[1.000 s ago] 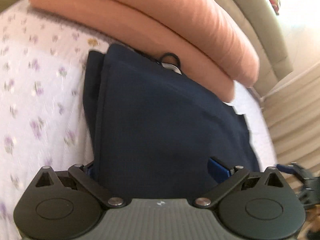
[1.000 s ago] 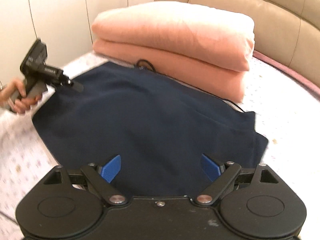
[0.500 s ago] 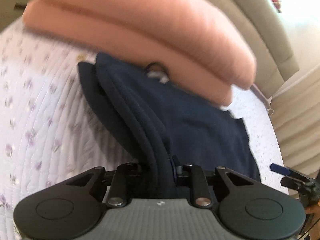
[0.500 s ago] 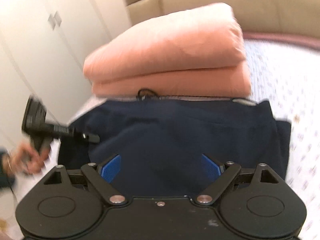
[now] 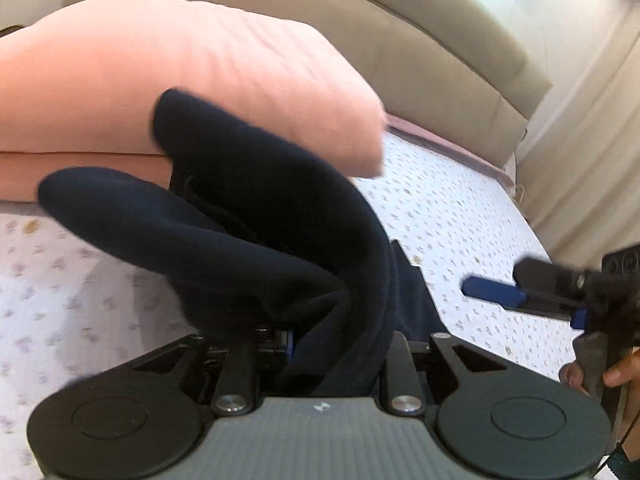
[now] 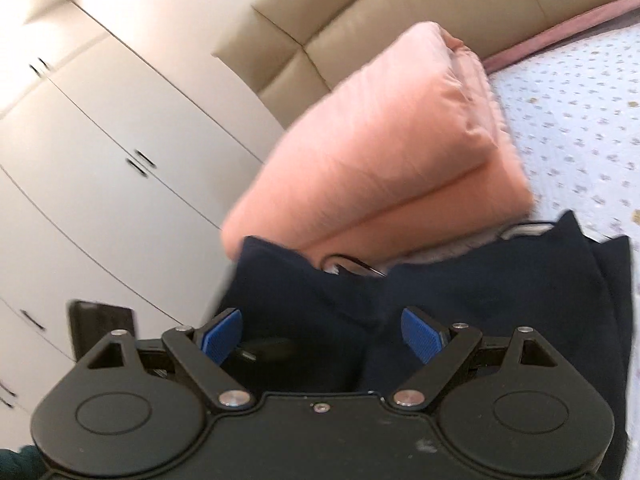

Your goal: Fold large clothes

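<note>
A navy blue garment point(image 5: 256, 232) is bunched in my left gripper point(image 5: 320, 344), which is shut on its edge and holds it raised above the flowered bedsheet point(image 5: 460, 208); the fingertips are hidden in the cloth. In the right wrist view the same garment point(image 6: 500, 312) lies partly folded on the bed, one corner lifted at the left. My right gripper point(image 6: 322, 334) is open just above the garment, blue pads point(image 6: 420, 334) apart with nothing between them. It also shows at the right of the left wrist view point(image 5: 520, 290).
A folded peach duvet point(image 5: 180, 80) lies at the head of the bed, right behind the garment, and shows in the right wrist view point(image 6: 380, 152). Beige padded headboard point(image 5: 400, 28) behind it. White wardrobe doors point(image 6: 100, 160) stand to the left, curtains point(image 5: 592, 152) to the right.
My left gripper closed on the garment's edge and lifted it, swinging toward the right. My right gripper stayed open and tilted, moving along the garment.
</note>
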`<state>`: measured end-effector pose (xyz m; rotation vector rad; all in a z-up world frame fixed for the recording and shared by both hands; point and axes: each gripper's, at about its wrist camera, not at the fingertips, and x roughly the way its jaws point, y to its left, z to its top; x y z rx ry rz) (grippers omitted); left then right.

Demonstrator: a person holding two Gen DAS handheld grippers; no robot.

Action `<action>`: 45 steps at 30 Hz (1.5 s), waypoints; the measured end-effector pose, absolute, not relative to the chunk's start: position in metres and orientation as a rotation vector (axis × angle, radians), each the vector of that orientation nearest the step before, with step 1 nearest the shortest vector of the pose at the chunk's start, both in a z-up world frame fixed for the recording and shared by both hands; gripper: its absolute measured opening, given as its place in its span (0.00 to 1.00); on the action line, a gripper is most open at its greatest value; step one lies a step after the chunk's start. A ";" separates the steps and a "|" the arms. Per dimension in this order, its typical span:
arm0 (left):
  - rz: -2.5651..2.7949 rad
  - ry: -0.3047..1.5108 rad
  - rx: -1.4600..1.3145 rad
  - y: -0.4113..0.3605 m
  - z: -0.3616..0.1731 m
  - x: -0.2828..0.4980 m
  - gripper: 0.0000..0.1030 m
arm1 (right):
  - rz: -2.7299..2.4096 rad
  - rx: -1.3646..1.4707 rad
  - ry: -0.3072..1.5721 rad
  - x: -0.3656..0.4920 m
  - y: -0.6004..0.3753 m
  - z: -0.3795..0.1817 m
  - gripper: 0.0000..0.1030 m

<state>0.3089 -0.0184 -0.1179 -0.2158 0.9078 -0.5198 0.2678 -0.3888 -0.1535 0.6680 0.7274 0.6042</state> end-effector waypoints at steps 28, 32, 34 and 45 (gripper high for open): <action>-0.625 0.879 0.128 -0.176 -0.157 0.251 0.48 | 0.708 0.586 0.832 0.329 -0.392 -0.228 0.47; -0.683 0.851 0.077 -0.153 -0.132 0.237 0.68 | 0.600 0.781 0.747 0.328 -0.414 -0.228 0.17; -0.692 0.861 0.048 -0.141 -0.124 0.230 0.70 | 0.565 0.783 0.699 0.323 -0.430 -0.225 0.16; -0.649 1.046 -0.072 -0.082 -0.182 0.293 0.77 | 0.521 1.090 0.839 0.327 -0.493 -0.282 0.53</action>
